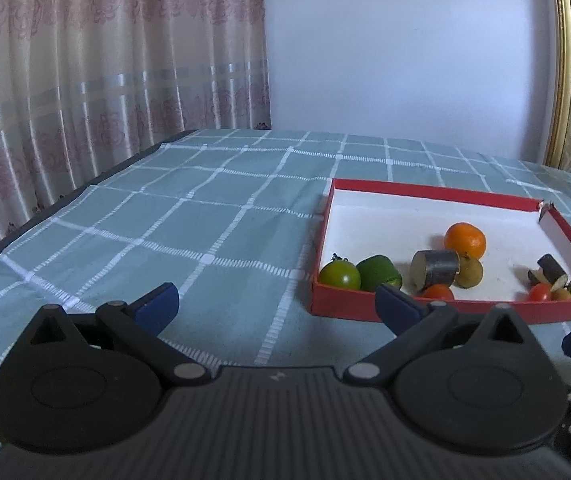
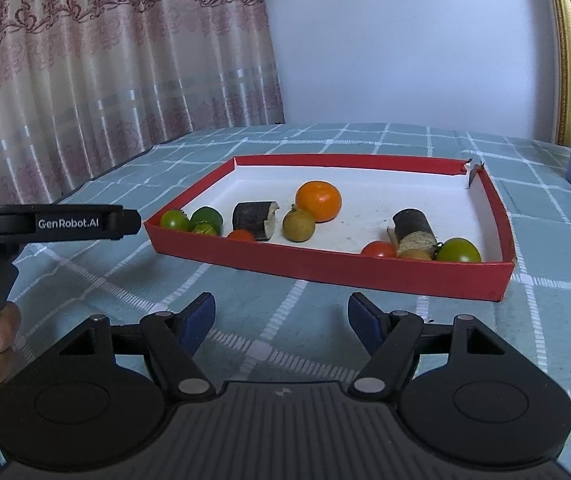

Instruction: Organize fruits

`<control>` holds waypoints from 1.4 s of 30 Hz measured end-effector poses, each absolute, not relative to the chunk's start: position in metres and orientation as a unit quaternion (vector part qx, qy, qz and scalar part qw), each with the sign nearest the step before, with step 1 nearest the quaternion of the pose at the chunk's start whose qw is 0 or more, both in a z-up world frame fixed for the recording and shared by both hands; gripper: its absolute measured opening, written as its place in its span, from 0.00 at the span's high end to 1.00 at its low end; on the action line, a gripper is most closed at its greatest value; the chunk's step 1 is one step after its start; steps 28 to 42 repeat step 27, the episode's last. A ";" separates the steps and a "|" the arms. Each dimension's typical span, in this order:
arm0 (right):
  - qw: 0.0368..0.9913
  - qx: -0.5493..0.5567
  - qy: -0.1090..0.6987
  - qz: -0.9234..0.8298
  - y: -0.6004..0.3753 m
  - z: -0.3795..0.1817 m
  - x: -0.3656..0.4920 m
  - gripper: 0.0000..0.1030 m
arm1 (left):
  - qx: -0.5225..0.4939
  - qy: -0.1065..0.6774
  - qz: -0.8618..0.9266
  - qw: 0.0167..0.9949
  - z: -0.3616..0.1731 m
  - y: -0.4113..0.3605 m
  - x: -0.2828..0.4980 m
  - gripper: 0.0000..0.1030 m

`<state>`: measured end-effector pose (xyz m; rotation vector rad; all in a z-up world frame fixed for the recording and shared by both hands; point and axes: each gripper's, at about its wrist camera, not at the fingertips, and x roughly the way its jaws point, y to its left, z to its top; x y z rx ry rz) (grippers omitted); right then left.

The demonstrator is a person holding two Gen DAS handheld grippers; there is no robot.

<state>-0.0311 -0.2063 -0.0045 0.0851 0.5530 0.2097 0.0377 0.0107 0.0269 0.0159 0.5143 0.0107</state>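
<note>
Both grippers hover low over the checked tablecloth (image 1: 221, 216), nothing between the fingers: the left gripper (image 1: 275, 300) is spread wide, the right gripper (image 2: 281, 320) is parted too, with its blue pads well apart. Just past them sits the red tray (image 2: 325, 268) with all the fruit inside. Along the near wall are green tomatoes (image 2: 174, 220), red tomatoes (image 2: 379, 249) and dark cut chunks (image 2: 254, 218). A bit farther in sits the orange (image 2: 318, 201). The far half of the tray is bare white, and a pink curtain (image 1: 105, 60) hangs behind.
</note>
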 end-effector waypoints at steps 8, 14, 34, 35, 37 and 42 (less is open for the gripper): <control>0.955 0.047 0.272 0.106 -0.206 -0.006 -0.033 0.29 | -0.013 0.247 0.000 0.969 0.030 0.018 0.037 0.00; 0.955 0.047 0.272 0.107 -0.206 -0.006 -0.034 0.29 | 0.010 0.241 0.011 0.971 0.028 0.011 0.033 0.00; 0.955 0.050 0.271 0.106 -0.206 -0.006 -0.034 0.29 | 0.011 0.239 0.015 0.971 0.025 0.011 0.031 0.00; 0.955 0.050 0.271 0.106 -0.206 -0.006 -0.034 0.29 | 0.011 0.239 0.015 0.971 0.025 0.011 0.031 0.00; 0.955 0.050 0.271 0.106 -0.206 -0.006 -0.034 0.29 | 0.011 0.239 0.015 0.971 0.025 0.011 0.031 0.00; 0.955 0.050 0.271 0.106 -0.206 -0.006 -0.034 0.29 | 0.011 0.239 0.015 0.971 0.025 0.011 0.031 0.00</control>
